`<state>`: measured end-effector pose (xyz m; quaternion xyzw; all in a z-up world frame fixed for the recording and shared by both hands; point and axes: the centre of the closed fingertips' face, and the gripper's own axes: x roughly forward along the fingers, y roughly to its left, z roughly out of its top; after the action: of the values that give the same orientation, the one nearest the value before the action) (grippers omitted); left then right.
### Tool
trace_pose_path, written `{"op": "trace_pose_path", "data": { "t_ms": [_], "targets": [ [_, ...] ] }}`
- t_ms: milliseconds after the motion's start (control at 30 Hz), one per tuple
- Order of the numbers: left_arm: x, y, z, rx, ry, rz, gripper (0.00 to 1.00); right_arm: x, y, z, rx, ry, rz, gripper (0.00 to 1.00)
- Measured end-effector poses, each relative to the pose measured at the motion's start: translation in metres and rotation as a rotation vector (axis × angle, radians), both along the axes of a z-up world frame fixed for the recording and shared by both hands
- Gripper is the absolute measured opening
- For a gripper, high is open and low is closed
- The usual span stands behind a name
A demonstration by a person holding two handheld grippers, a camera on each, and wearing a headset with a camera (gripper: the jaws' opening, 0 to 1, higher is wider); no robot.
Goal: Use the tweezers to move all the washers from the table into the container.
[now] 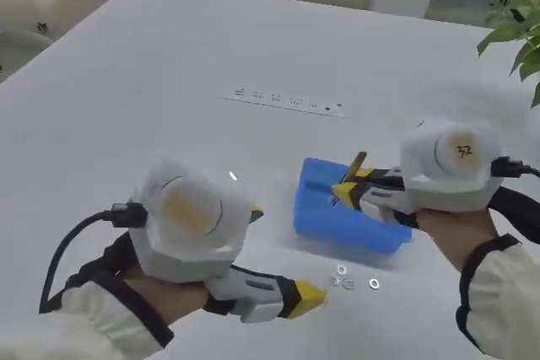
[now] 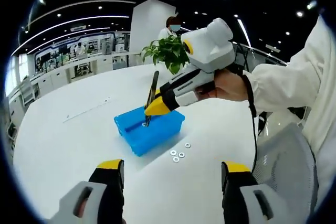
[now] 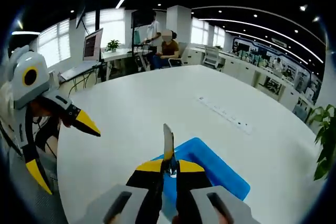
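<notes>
Gripping tweezers (image 2: pixel 152 94), the right hand-held gripper (image 2: pixel 156 108) points into the container (image 2: pixel 153 139).

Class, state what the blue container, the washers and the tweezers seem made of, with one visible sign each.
Blue container: probably plastic; uniform colour, soft sheen. Washers: likely metal; small pale silvery rings. Tweezers: seemingly metal; thin dark strip, finish unclear.
</notes>
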<state>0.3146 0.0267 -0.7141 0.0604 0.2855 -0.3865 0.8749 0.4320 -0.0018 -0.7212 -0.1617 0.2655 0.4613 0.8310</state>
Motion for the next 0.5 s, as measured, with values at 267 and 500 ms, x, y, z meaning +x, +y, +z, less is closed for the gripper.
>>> {"op": "trace_pose_path", "data": {
  "t_ms": [267,500],
  "targets": [
    [-0.007,0.002,-0.01,0.015,0.023,0.012,0.83,0.017,0.01,-0.031,-0.041,0.034,-0.017,0.05],
    [-0.004,0.006,-0.018,0.031,0.038,0.014,0.82,0.02,0.017,-0.05,-0.06,0.07,-0.014,0.05]
  ]
}}
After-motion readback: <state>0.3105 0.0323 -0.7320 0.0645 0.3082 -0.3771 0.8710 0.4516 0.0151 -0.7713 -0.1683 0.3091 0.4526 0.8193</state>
